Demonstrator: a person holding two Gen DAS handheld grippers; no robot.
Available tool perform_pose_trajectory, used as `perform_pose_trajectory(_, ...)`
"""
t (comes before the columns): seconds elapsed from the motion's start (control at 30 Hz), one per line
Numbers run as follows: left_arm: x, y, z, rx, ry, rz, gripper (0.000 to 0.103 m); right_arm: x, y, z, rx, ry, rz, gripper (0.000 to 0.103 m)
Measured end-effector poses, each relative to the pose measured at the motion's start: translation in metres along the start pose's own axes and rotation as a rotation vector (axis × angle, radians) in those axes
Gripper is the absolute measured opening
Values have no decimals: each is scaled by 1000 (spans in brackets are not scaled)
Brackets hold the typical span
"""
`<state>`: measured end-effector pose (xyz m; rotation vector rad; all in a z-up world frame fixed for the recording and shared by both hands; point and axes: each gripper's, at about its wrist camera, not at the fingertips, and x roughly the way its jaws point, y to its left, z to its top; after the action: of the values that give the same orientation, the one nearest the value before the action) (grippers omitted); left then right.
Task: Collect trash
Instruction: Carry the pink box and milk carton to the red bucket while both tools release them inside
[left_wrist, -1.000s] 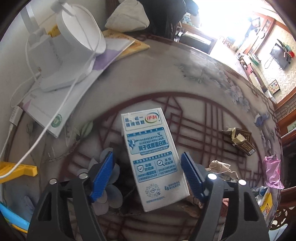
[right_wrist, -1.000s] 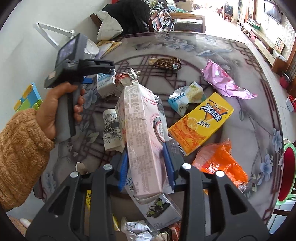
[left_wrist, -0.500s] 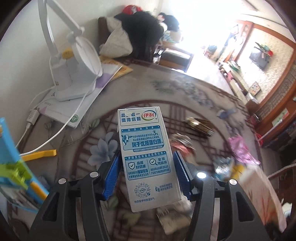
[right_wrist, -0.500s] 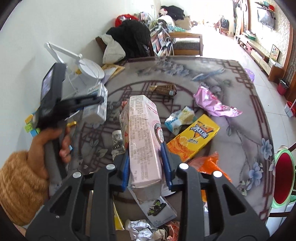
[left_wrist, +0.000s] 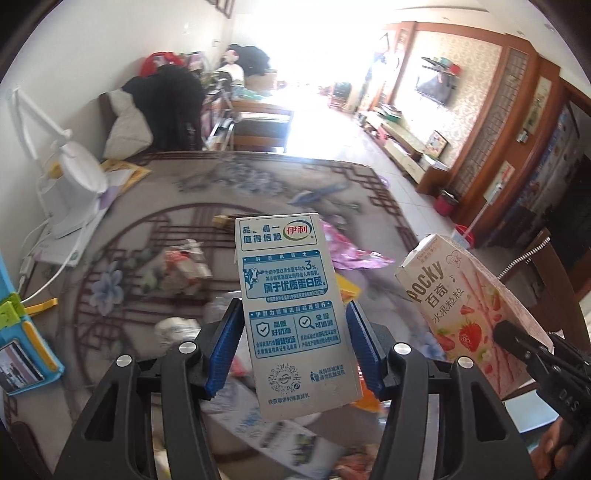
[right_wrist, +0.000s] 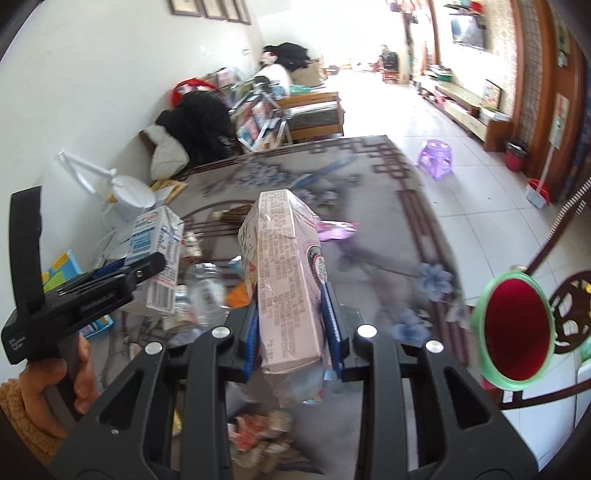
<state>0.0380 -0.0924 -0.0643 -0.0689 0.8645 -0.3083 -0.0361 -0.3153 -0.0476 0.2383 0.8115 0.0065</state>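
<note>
On the left side of the bench (left_wrist: 258, 177) a white lamp (left_wrist: 79, 177) stands at about 10 o'clock in the left wrist view. Blurry trash lies on the bench below it, and a pink wrapper (left_wrist: 351, 251) shows just right of the middle.

The left tongs (left_wrist: 293, 347) have just been closing. Their blue pads (left_wrist: 225, 343) now press on both sides of a milk box (left_wrist: 291, 314). The box is white with blue writing. It stands up straight in the tongs, lifted off the bench. In the right wrist view the same milk box (right_wrist: 160, 258) is at 9 o'clock, held up by the left tongs (right_wrist: 122, 267). A hand (right_wrist: 55, 387) with a fuzzy tan sleeve (right_wrist: 22, 424) grips the handle at 8 o'clock.

The right tongs (right_wrist: 291, 339) are nearly closed and squeeze a pink snack box (right_wrist: 288, 280) between their blue pads. This box also stands up and is off the bench. Its top flap looks open. In the left wrist view the snack box (left_wrist: 469, 306) is at 3 o'clock, with strawberries on its front, and the black tip of the right tongs touches its lower right edge.

More blurry trash sits on the bench under both boxes, with a clear bottle (right_wrist: 207, 291) between them. At 3 o'clock in the right wrist view there is a green bin (right_wrist: 515, 328), red inside, off the edge of the bench. A purple stool (right_wrist: 436, 157) stands on the floor at about 1 o'clock.
</note>
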Motion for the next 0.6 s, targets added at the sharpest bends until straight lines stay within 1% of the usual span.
perform_pose_trajectory(0.17, 10, -60, -6, 46, 18, -43, 54, -8, -80, -8, 109, 14, -101, 30)
perform_pose_trajectory(0.23, 14, -84, -8, 63, 27, -65, 54, -7, -119, -14, 163, 31, -162, 30)
perform_pose_trajectory(0.43, 25, -142, -14, 133, 55, -126, 54, 9, -221, -36, 296, 117, -319, 30)
perform_pose_trajectory(0.5, 30, -159, -17, 160, 71, -146, 54, 15, -248, -44, 321, 142, -350, 30)
perform_pose_trajectory(0.6, 37, -183, -21, 186, 102, -171, 54, 22, -273, -52, 346, 161, -383, 31)
